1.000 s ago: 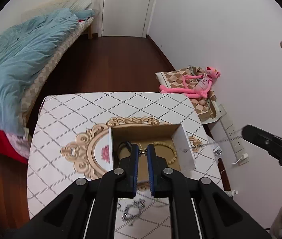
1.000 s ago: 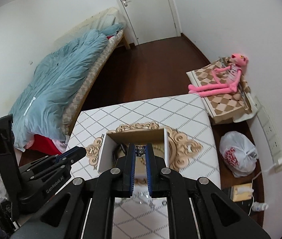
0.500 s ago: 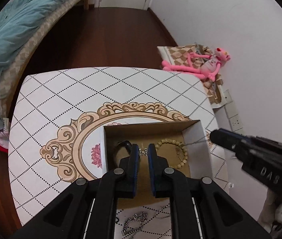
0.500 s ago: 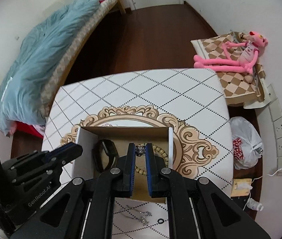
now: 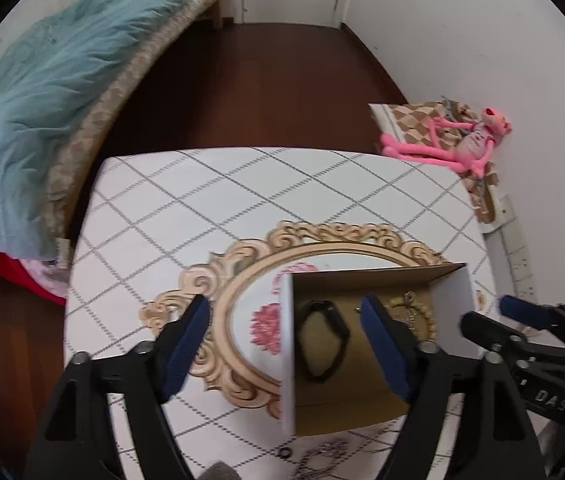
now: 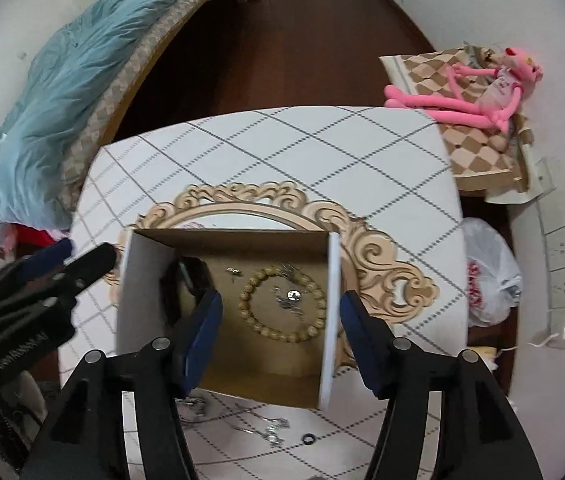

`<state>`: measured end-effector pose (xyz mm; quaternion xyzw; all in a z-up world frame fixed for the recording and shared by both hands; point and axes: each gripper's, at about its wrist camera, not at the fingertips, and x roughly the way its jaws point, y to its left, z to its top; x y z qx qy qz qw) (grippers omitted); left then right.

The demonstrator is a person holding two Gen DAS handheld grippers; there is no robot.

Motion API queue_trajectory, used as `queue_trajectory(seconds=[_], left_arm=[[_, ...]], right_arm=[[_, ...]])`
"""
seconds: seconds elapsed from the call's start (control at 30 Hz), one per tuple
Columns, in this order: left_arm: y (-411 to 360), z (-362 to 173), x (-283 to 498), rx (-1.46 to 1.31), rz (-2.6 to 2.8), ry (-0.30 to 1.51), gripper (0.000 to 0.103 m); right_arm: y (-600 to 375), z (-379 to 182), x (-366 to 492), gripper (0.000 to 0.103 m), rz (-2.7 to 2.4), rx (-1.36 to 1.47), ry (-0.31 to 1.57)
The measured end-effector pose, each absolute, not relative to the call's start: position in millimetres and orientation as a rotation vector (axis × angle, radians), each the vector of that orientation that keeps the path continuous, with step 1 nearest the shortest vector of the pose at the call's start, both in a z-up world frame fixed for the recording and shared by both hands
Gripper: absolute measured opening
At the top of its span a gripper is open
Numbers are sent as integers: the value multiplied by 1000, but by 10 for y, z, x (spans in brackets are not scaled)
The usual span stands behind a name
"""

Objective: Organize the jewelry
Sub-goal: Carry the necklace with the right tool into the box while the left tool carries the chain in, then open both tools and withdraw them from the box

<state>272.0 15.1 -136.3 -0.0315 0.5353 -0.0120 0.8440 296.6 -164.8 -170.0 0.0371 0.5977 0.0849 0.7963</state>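
An open cardboard box stands on the patterned table. Inside lie a wooden bead bracelet, a black band, a thin silver chain across the beads and a small earring. My left gripper is open and empty above the box's left wall. My right gripper is open and empty above the box. Loose silver chains and a small black ring lie on the table in front of the box.
The table has a diamond-pattern cloth with a gold ornate oval. A bed with a blue duvet stands at left. A pink plush toy on a checked box and a white plastic bag are at right by the wall.
Both grippers were shut on small jewelry pieces over the box; both have opened, and the pieces now lie in the box. The left gripper has shifted left.
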Motion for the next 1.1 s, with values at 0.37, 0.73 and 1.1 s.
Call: queue_trajectory(seconds=[0.37,0.73,1.1], left_arm=[[192,-1465,2378,34,89,1083,103],[183,-1363,2030,29,108,1062,103],[125,-853,1619,39,104,952,103]], right_arm=[[-1599,-1872,2617,101,57,-52,1269],[-1567,-1825,2327,101,28,-48,1231],[-1575,-1201,1876,102,9,-58,1067]])
